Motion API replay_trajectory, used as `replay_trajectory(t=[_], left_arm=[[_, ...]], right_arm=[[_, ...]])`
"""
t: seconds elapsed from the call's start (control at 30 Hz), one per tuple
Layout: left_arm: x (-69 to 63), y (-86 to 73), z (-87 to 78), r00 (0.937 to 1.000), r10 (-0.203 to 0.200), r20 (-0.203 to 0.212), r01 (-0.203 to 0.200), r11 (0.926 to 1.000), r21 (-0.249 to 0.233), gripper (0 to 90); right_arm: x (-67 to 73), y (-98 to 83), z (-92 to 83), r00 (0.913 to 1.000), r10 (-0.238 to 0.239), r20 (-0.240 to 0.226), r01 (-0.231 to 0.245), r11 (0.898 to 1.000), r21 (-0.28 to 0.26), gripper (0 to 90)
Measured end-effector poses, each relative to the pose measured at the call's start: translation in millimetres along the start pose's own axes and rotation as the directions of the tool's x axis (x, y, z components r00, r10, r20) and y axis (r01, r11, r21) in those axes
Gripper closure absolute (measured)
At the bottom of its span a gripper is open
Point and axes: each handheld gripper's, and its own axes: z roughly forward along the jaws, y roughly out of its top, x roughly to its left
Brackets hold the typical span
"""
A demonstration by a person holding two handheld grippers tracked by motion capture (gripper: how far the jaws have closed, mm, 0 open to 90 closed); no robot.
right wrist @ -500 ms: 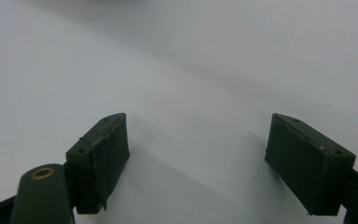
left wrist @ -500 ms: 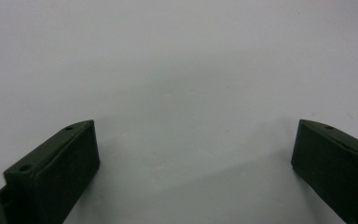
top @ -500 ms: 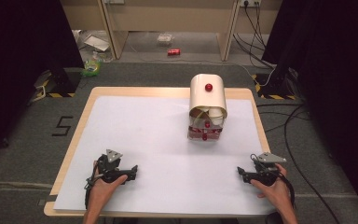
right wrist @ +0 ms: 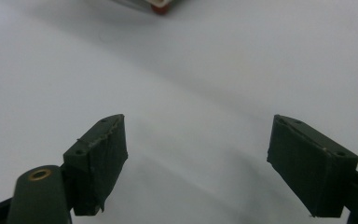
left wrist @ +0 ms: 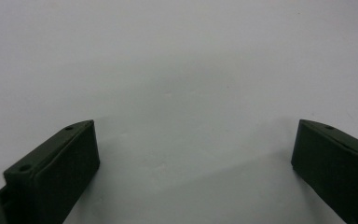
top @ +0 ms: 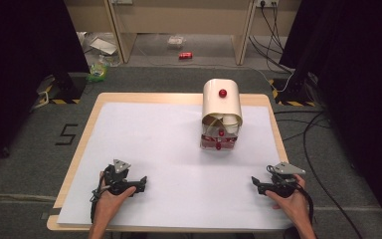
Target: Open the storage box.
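A cream box with a rounded top (top: 222, 107) stands on the white sheet (top: 169, 144) at the table's far right of middle. It has a red knob (top: 223, 93) on top and more red knobs on its open front. My left gripper (top: 140, 182) rests on the sheet near the front left, held by a hand, jaws open and empty. In the left gripper view its jaws (left wrist: 196, 128) stand wide over bare white sheet. My right gripper (top: 256, 185) lies at the front right, also open and empty. The right gripper view has its jaws (right wrist: 198, 121) apart, and a red knob (right wrist: 160, 8) at the top edge.
The wooden table edge (top: 77, 149) frames the white sheet. Grey carpet surrounds the table, with cables (top: 323, 149) on the right, a red can (top: 185, 55) and litter on the floor behind, and dark curtains on both sides.
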Motion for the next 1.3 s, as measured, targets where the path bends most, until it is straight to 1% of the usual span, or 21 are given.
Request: replay_trajectory(t=[0.17, 0.23, 0.27, 0.3, 0.33, 0.4, 0.43, 0.47, 0.67, 0.7, 0.77, 0.87, 1.0, 1.1, 1.13, 1.17, 1.2, 1.23, 1.3], left_arm=[[-0.2, 0.1, 0.0, 1.0, 0.001, -0.001, -0.001, 1.0, 0.002, 0.0], [-0.3, 0.1, 0.1, 1.0, 0.001, -0.001, -0.001, 1.0, 0.002, 0.0], [-0.3, 0.1, 0.1, 1.0, 0.001, -0.001, -0.001, 1.0, 0.002, 0.0], [-0.3, 0.1, 0.1, 1.0, 0.001, -0.001, -0.001, 1.0, 0.002, 0.0], [-0.3, 0.2, 0.1, 1.0, 0.002, -0.001, -0.002, 1.0, 0.003, 0.0], [-0.3, 0.1, 0.1, 1.0, 0.002, -0.001, -0.002, 1.0, 0.003, 0.0], [-0.3, 0.2, 0.1, 1.0, 0.002, -0.001, -0.002, 1.0, 0.003, 0.0], [-0.3, 0.2, 0.1, 1.0, 0.002, -0.001, -0.002, 1.0, 0.003, 0.0], [-0.4, 0.2, 0.1, 1.0, 0.002, -0.002, -0.002, 1.0, 0.003, 0.0], [-0.4, 0.2, 0.1, 1.0, 0.002, -0.002, -0.002, 1.0, 0.003, 0.0], [-0.3, 0.2, 0.1, 1.0, 0.002, -0.001, -0.002, 1.0, 0.003, 0.0], [-0.4, 0.2, 0.1, 1.0, 0.002, -0.002, -0.002, 1.0, 0.003, 0.0], [-0.4, 0.2, 0.2, 1.0, 0.002, -0.001, -0.002, 1.0, 0.002, 0.0], [-0.4, 0.2, 0.1, 1.0, 0.002, -0.002, -0.002, 1.0, 0.003, 0.0], [-0.4, 0.2, 0.1, 1.0, 0.002, -0.002, -0.002, 1.0, 0.003, 0.0], [-0.4, 0.1, 0.2, 1.0, 0.002, -0.001, -0.002, 1.0, 0.002, 0.0], [-0.4, 0.1, 0.2, 1.0, 0.002, -0.001, -0.002, 1.0, 0.002, 0.0], [-0.4, 0.2, 0.1, 1.0, 0.002, -0.001, -0.002, 1.0, 0.003, 0.0], [-0.3, 0.2, 0.1, 1.0, 0.002, -0.001, -0.002, 1.0, 0.003, 0.0]], right_arm=[[9.8, 8.9, -1.7, 0.9992, -0.041, -0.002, 0.041, 0.997, -0.063, 21.4], [15.8, 13.7, -1.5, 0.9984, -0.057, -0.005, 0.056, 0.994, -0.09, 22.0], [15.8, 13.7, -1.5, 0.9984, -0.057, -0.005, 0.056, 0.994, -0.09, 22.0], [17.6, 15.5, -1.1, 0.9977, -0.068, -0.006, 0.067, 0.993, -0.101, 22.1], [24.5, 20.4, 0.9, 0.9964, -0.083, -0.015, 0.081, 0.989, -0.121, 22.7], [26.9, 21.8, 1.8, 0.996, -0.088, -0.015, 0.085, 0.988, -0.126, 22.9], [29.9, 23.7, 3.2, 0.9952, -0.097, -0.016, 0.094, 0.987, -0.129, 23.2], [36.9, 27.7, 6.9, 0.9935, -0.112, -0.021, 0.108, 0.984, -0.14, 24.6], [50.4, 36.3, 14.9, 0.9886, -0.15, -0.017, 0.145, 0.976, -0.162, 27.1], [51.8, 37.4, 16.4, 0.9884, -0.151, -0.018, 0.146, 0.975, -0.17, 28.1], [53.0, 38.2, 18.2, 0.9893, -0.142, -0.033, 0.134, 0.975, -0.175, 29.4], [52.4, 39.4, 20.5, 0.9905, -0.133, -0.035, 0.124, 0.975, -0.183, 31.3], [53.1, 40.8, 21.7, 0.9943, -0.096, -0.046, 0.086, 0.977, -0.194, 36.6], [56.5, 42.2, 24.9, 0.9962, -0.07, -0.052, 0.059, 0.98, -0.192, 39.8], [58.8, 44.5, 26.6, 0.9965, -0.074, -0.04, 0.065, 0.98, -0.188, 40.2], [61.4, 46.3, 27.9, 0.9965, -0.078, -0.031, 0.07, 0.978, -0.196, 42.2], [61.4, 46.3, 27.9, 0.9965, -0.078, -0.031, 0.07, 0.978, -0.196, 42.2], [68.5, 50.8, 32.2, 0.9961, -0.084, -0.029, 0.076, 0.976, -0.203, 45.1], [74.2, 53.7, 36.7, 0.9952, -0.094, -0.027, 0.087, 0.976, -0.202, 48.1]])
